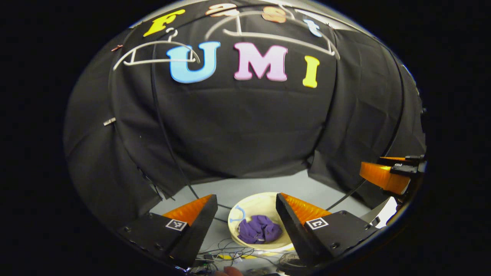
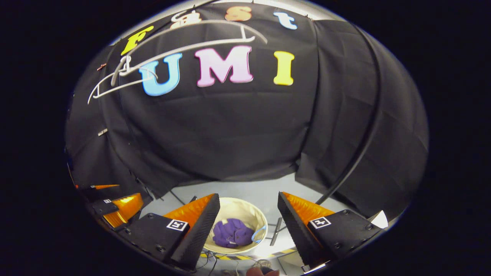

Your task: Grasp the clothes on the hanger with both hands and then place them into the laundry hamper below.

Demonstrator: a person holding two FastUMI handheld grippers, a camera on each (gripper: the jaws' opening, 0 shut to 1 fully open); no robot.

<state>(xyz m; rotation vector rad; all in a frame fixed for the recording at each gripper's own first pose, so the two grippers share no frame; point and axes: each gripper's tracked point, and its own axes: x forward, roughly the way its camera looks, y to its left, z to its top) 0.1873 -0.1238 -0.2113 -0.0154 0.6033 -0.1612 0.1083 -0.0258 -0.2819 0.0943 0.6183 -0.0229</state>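
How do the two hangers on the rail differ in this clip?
In the left gripper view, the near hanger hangs lower and to the left, while the far hanger sits higher and to the right. The near hanger looks smaller, the far hanger wider. Both are pale and bare; the purple clothes already lie in the hamper below.

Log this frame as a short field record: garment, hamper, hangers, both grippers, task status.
garment: crumpled purple cloth, lying inside the hamper
hamper: round cream laundry hamper on the floor, below both grippers
hangers: two bare white hangers up by the booth wall
left hand-held gripper: open, holding nothing
right hand-held gripper: open, holding nothing
task status: garment appears already placed
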